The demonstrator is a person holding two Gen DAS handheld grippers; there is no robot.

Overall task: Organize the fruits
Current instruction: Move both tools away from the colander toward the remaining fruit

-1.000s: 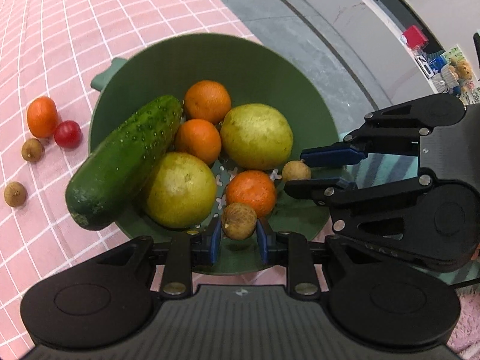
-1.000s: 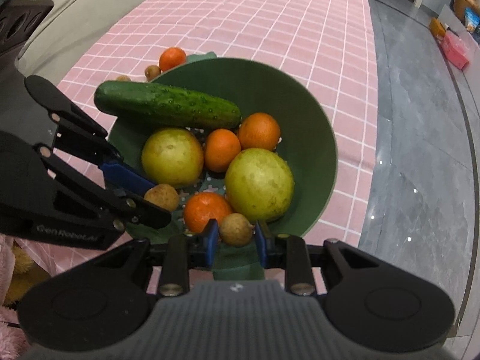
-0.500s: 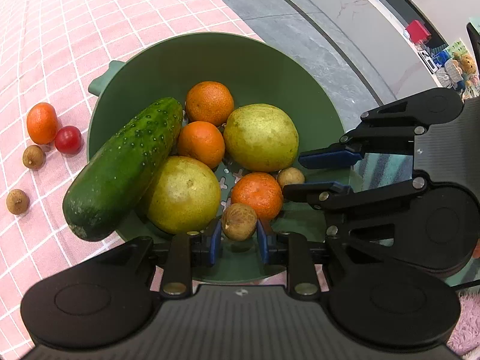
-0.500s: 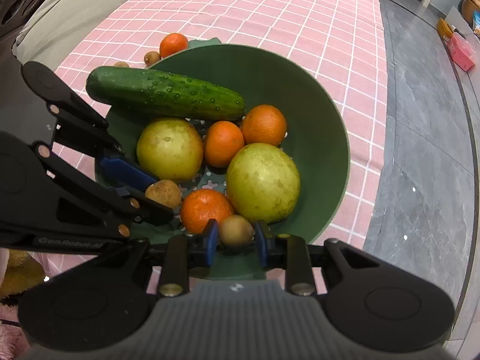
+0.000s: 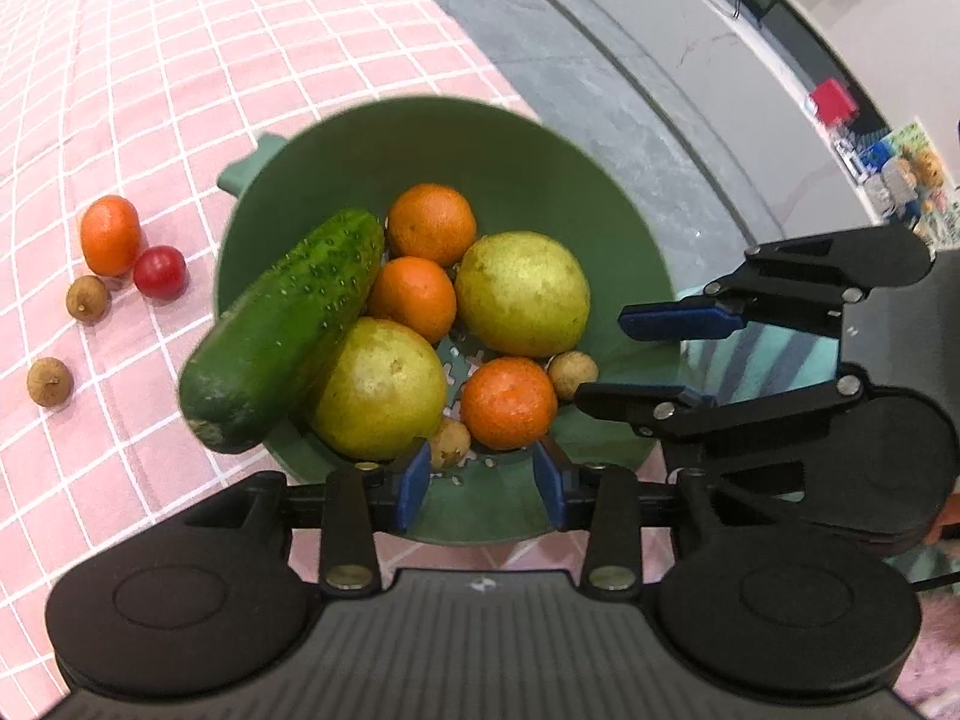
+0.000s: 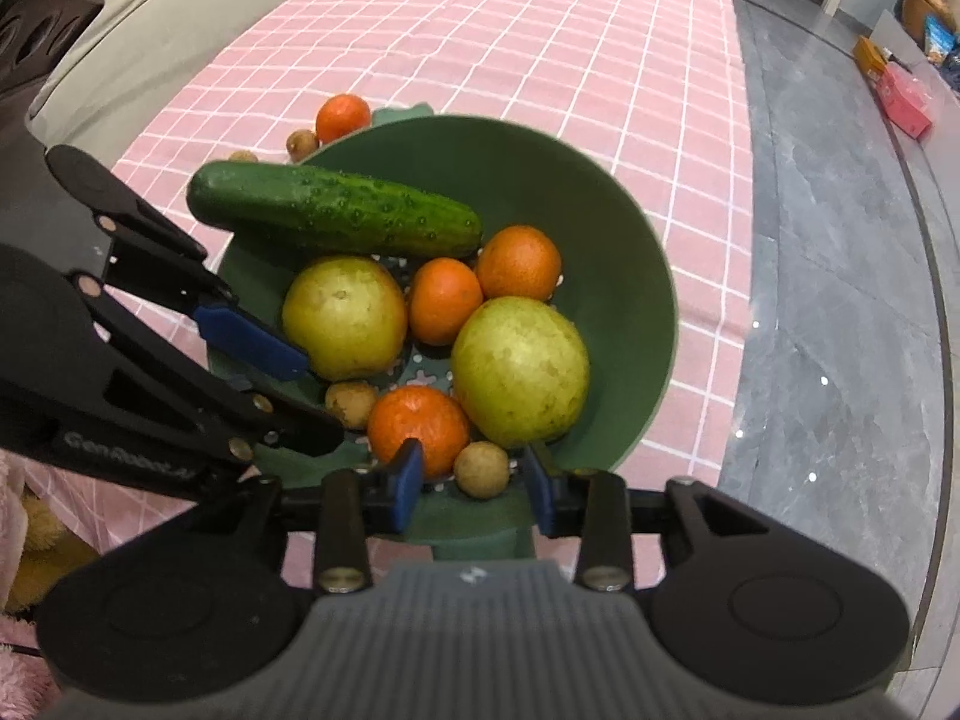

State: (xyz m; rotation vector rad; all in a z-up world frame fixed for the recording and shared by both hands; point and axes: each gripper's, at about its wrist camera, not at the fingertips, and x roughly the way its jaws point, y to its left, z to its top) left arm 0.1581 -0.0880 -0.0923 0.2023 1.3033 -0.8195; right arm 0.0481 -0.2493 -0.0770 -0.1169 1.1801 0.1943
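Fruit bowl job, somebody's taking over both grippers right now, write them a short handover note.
Left gripper: jaws just opened, longan dropped in the green bowl.
Right gripper: jaws just opened, its longan lies loose in the bowl.
In bowl: cucumber, two pears, three oranges.
Left on the pink cloth: one orange, cherry tomato, two longans. Collect those next.
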